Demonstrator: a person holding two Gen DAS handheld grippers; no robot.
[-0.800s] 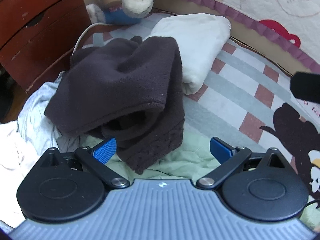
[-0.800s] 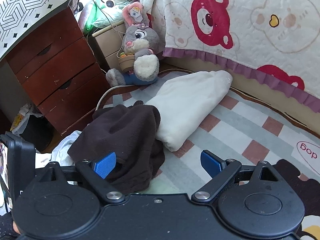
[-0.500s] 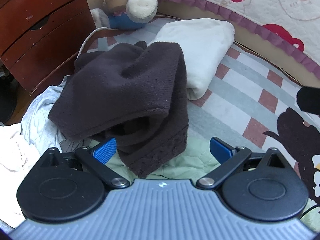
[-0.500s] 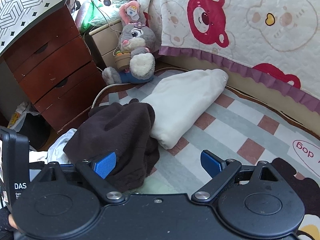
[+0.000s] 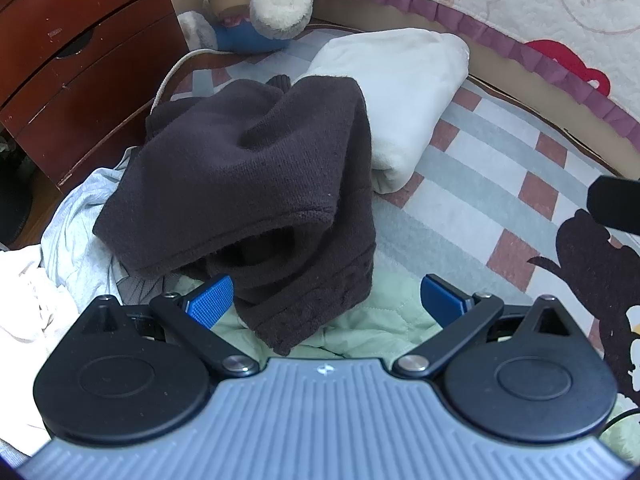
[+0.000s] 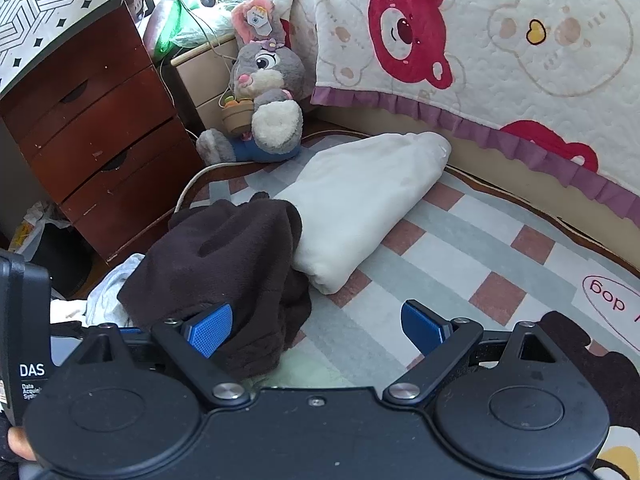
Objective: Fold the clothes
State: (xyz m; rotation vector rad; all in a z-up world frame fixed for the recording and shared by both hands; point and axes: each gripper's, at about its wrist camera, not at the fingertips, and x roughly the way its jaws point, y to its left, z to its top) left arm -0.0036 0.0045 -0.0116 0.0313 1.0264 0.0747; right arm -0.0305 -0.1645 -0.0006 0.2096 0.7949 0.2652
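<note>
Both wrist views are showing a dark brown knit sweater [image 5: 256,184] lying heaped in the centre of the left-wrist frame, atop a pale green quilted garment [image 5: 372,320] and beside a folded cream garment [image 5: 404,96] at upper centre; in the right-wrist frame the sweater [image 6: 216,256] is sitting at centre left. The left gripper [image 5: 326,298] is hovering with its blue-padded fingers [image 5: 210,300] spread wide and holding nothing, the sweater's lower hem hanging between them but apart from either pad. The right gripper [image 6: 316,324] is likewise standing wide and empty over the checked rug [image 6: 460,248], its left pad just in front of the sweater's edge. A light grey garment [image 5: 80,224] and a white cloth [image 5: 24,288] are lying at lower left of the left-wrist frame. A plush rabbit [image 6: 264,96] and a wooden chest of drawers [image 6: 92,132] are occupying the upper left of the right-wrist frame. The sweater is appearing thick, soft and limp, probably moderately heavy and not slippery; it would likely sag when lifted, so taking hold at the ribbed hem or at a shoulder seam with each gripper seems the soundest choice.
</note>
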